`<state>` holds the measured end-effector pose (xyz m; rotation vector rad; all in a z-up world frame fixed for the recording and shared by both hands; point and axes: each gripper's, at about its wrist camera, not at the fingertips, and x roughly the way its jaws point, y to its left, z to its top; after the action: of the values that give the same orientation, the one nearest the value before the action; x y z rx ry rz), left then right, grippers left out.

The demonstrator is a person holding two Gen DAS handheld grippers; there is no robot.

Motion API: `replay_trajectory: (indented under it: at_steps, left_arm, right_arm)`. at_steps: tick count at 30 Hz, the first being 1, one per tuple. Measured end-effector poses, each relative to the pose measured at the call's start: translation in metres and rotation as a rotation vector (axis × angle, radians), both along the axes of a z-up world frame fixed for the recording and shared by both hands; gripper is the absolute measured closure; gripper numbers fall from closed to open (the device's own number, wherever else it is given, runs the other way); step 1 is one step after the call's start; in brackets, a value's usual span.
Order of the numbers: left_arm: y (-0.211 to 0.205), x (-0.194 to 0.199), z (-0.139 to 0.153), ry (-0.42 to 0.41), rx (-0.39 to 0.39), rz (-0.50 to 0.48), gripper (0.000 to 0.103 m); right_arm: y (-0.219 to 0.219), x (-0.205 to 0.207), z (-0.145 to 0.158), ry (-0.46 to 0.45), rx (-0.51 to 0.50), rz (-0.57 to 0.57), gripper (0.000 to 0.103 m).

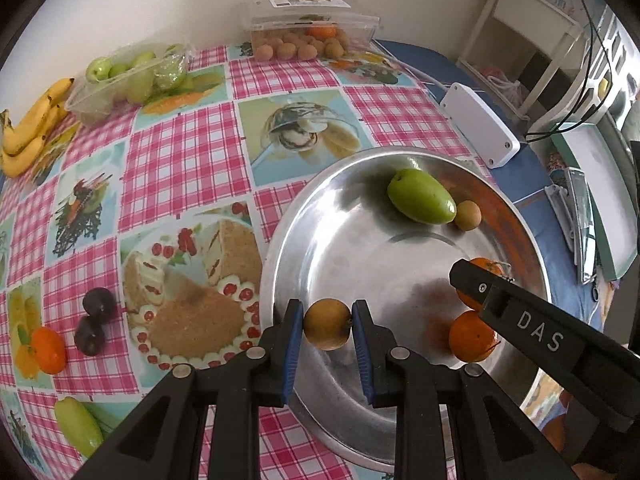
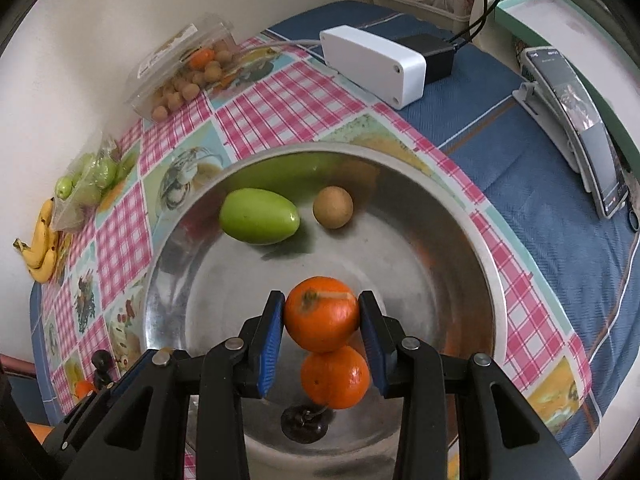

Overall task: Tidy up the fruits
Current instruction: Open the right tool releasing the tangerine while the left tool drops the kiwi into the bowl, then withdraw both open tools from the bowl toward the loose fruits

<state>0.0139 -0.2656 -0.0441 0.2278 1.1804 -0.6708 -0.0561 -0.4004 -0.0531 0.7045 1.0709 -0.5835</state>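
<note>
a bunch of bananas [image 1: 30, 128] is seen at the far left of the worktop [image 1: 168, 160], which is covered by a pink checked cloth printed with pictures of desserts and fruit. just beside the bananas, a clear tub of green fruits [image 1: 128, 76] is set against the wall. nearer the camera, an orange [image 1: 49, 350], two dark plums [image 1: 95, 320] and a loose green fruit [image 1: 78, 426] are laid on the cloth. at the back, a clear lidded box of small brown fruits [image 1: 308, 32] is placed, with a label on its lid too blurred to be read.

a small brown fruit [image 1: 328, 324] is clamped between the blue-padded fingers of the left gripper [image 1: 327, 326], held over the near rim of a wide steel bowl [image 1: 304, 216]. inside the bowl, a green fruit [image 1: 422, 196] and a second brown fruit [image 1: 467, 215] are seen near the far side, just beside each other, and an orange in the bowl [image 1: 472, 336] lies toward the near right.

the letters "das" are read on the side of the right gripper [image 2: 322, 314], whose fingers are closed on a held orange [image 2: 322, 312] above the bowl, directly over the orange lying below. a white box [image 1: 480, 124] is set on blue fabric beyond the bowl, and at the far right a phone [image 2: 580, 120] is propped on a stand, its screen text too small to be read.
</note>
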Motion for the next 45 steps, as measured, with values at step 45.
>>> replay_trajectory:
  at_steps: [45]
  left_arm:
    - [0.143, 0.051, 0.005, 0.102, -0.061, 0.478, 0.038]
  right_arm:
    - [0.053, -0.002, 0.034, 0.001, -0.114, 0.173, 0.060]
